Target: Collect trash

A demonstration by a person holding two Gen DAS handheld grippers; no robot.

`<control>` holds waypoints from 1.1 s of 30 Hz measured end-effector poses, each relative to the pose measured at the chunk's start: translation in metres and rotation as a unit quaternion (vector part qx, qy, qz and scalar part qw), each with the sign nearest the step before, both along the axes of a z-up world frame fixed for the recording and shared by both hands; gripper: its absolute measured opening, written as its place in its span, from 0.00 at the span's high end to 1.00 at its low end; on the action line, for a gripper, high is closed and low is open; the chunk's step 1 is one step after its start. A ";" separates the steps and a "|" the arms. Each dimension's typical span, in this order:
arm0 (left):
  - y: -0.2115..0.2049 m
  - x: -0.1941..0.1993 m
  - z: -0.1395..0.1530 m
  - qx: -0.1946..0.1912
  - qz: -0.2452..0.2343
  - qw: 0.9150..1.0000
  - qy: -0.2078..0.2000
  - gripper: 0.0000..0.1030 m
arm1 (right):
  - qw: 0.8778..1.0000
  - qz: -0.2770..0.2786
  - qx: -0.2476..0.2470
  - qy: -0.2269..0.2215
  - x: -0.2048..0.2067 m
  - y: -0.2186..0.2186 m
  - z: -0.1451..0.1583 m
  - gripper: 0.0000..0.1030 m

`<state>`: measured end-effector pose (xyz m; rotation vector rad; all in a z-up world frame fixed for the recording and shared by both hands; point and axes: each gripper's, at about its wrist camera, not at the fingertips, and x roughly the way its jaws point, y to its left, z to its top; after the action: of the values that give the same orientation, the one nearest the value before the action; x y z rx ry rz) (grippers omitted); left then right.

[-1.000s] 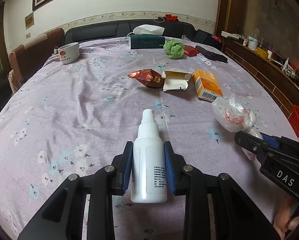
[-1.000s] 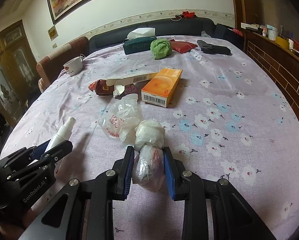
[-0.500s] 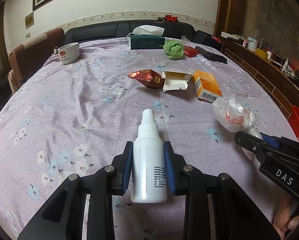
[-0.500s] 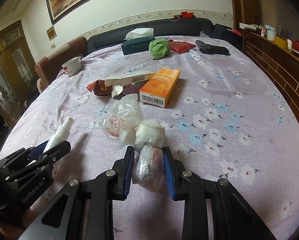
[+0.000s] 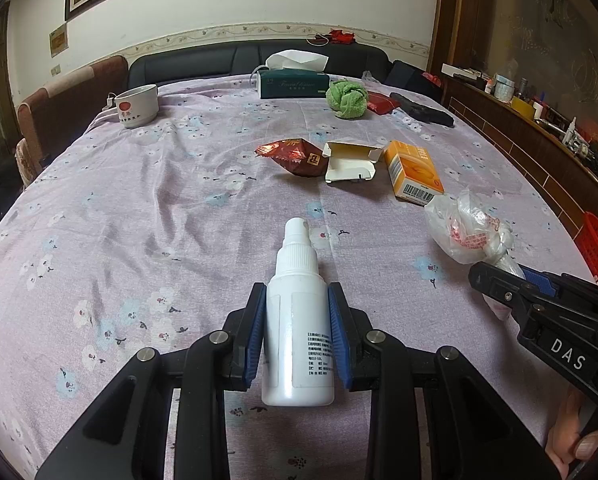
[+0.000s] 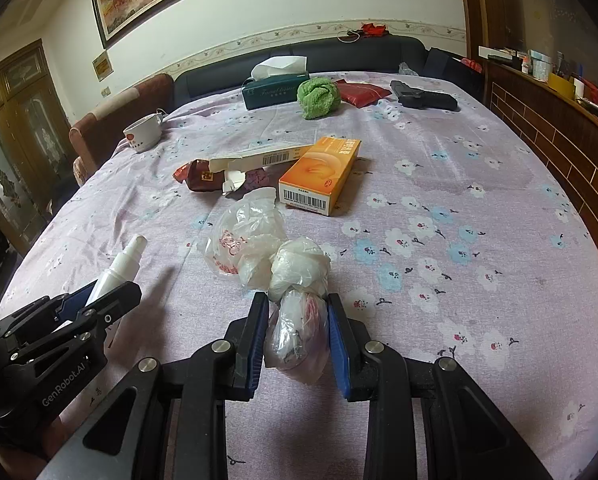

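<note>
A floral purple tablecloth (image 5: 139, 208) spreads ahead of both grippers. Left gripper (image 5: 297, 334) clamps a white spray bottle (image 5: 297, 320); right gripper (image 6: 297, 334) clamps a knotted plastic bag (image 6: 297, 320).

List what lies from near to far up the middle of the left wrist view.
Tongs shut on spray bottle → white open carton → green cloth ball → tissue box → dark sofa back.
</note>
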<state>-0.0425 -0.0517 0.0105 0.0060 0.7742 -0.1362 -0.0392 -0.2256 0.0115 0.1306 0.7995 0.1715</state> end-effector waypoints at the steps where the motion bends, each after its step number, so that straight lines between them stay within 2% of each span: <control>1: 0.000 0.000 0.000 0.000 0.000 1.000 0.000 0.72 | 1.000 -0.001 0.000 0.000 0.000 0.000 0.000 0.70; 33: -0.001 -0.002 0.000 -0.002 -0.001 1.000 -0.001 0.72 | 1.000 -0.002 -0.004 -0.005 -0.002 0.001 0.001 0.70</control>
<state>-0.0444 -0.0525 0.0106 0.0034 0.7722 -0.1393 -0.0413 -0.2244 0.0124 0.1232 0.7897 0.1644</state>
